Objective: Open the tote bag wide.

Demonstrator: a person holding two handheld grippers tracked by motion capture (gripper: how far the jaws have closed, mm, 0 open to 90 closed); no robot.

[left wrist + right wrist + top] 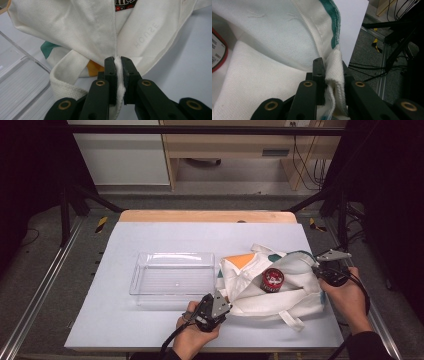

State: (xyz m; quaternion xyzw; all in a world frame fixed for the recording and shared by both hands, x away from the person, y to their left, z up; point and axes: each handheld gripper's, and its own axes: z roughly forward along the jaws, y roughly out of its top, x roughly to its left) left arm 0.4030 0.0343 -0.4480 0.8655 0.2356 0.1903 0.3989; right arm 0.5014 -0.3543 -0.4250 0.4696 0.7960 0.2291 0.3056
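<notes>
Overhead, in the high view, a white cloth tote bag [280, 287] lies on the right half of the pale table [150, 330], nearer the front edge than the back, with a round red-rimmed can [272, 279] sitting in its open mouth. A clear plastic tray [172, 276] stands just to the left of the bag, around the middle of the table. The left gripper [220, 301] meets the bag's left front end, and the right gripper [318, 270] meets its right end close to the table's right edge; each is held in a hand coming up from the front edge. Next, the left gripper view shows its jaws clamped on a seam fold of the bag's white cloth [119, 75], with the tray's clear wall [27, 72] at the left. Finally, the right gripper view shows its jaws pinched together on a thick folded band of the bag [335, 75], beside a green-stitched hem [333, 22], with the can's red rim [219, 52] at the far left.
</notes>
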